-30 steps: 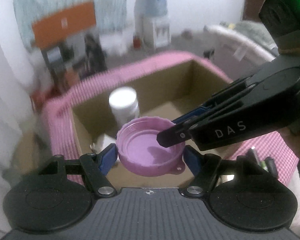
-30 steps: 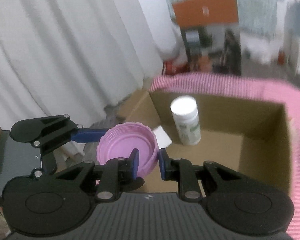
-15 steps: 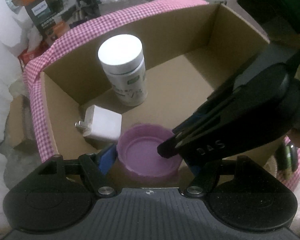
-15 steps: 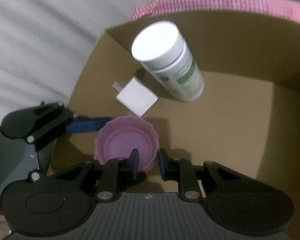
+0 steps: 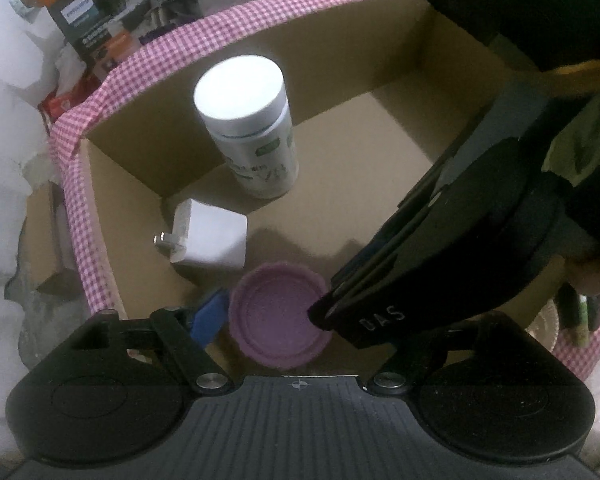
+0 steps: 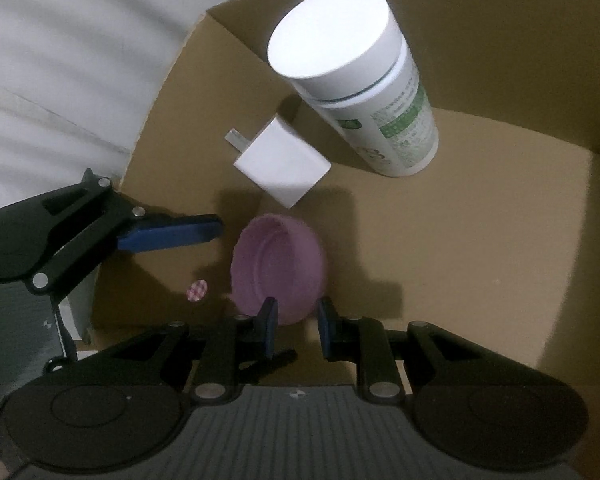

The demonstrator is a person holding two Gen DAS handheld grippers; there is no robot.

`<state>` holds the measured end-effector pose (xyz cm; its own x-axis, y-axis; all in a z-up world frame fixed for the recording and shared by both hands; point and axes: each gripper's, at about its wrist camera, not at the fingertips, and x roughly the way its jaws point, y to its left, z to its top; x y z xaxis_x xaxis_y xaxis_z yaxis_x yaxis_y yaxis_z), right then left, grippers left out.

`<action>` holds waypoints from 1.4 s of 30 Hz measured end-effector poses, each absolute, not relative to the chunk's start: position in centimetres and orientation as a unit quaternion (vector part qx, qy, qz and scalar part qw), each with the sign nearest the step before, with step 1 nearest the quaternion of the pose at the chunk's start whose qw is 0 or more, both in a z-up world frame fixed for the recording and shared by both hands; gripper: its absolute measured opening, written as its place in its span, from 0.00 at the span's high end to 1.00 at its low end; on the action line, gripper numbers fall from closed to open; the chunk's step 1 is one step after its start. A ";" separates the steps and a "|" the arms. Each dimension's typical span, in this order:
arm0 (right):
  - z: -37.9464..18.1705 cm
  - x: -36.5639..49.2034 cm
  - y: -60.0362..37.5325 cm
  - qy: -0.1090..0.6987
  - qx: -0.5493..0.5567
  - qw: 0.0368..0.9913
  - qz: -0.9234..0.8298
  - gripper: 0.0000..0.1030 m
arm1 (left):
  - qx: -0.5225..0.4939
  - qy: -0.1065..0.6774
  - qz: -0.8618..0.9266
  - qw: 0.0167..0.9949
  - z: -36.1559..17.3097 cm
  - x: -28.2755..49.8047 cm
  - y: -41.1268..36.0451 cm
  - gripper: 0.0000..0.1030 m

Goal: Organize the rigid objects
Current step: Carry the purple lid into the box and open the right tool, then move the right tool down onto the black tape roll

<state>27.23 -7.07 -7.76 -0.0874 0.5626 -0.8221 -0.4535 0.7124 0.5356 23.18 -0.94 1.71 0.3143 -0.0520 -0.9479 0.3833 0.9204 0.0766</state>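
A purple plastic lid (image 5: 278, 314) (image 6: 279, 268) lies open side up on the floor of a cardboard box (image 5: 360, 184) (image 6: 480, 208). My left gripper (image 5: 296, 320) is open, its fingers apart on either side of the lid; its blue left finger (image 6: 172, 234) shows clear of the lid in the right wrist view. My right gripper (image 6: 297, 330) is open, its fingers astride the lid's near rim with gaps on both sides. It crosses the left wrist view (image 5: 440, 264) from the right and hides the left gripper's right finger.
A white bottle with a green label (image 5: 252, 124) (image 6: 360, 96) stands in the box's far corner. A white plug adapter (image 5: 208, 236) (image 6: 280, 164) lies beside it. Pink checked cloth (image 5: 236, 28) lines the box rim. Boxes and clutter (image 5: 96, 24) lie beyond.
Both grippers lowered the lid into the box. The left finger has come away from the lid, and the right gripper's fingers have opened off its rim. The lid now rests on the box floor.
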 end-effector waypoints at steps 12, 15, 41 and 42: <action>-2.9 24.9 -10.0 0.552 0.076 0.729 0.396 0.47 | 0.112 0.480 -0.135 0.860 7.0 18.7 -0.5 0.09; -0.3 23.1 -11.8 0.507 0.074 0.763 0.395 0.38 | 0.101 0.445 -0.139 0.879 8.7 16.9 -0.4 0.07; -1.9 2.1 -25.2 0.372 0.197 0.860 0.289 0.29 | 0.083 0.378 -0.148 0.910 1.7 4.5 -3.5 0.02; -2.5 2.1 -24.8 0.378 0.206 0.854 0.292 0.29 | 0.088 0.383 -0.143 0.908 1.0 4.6 -3.5 0.03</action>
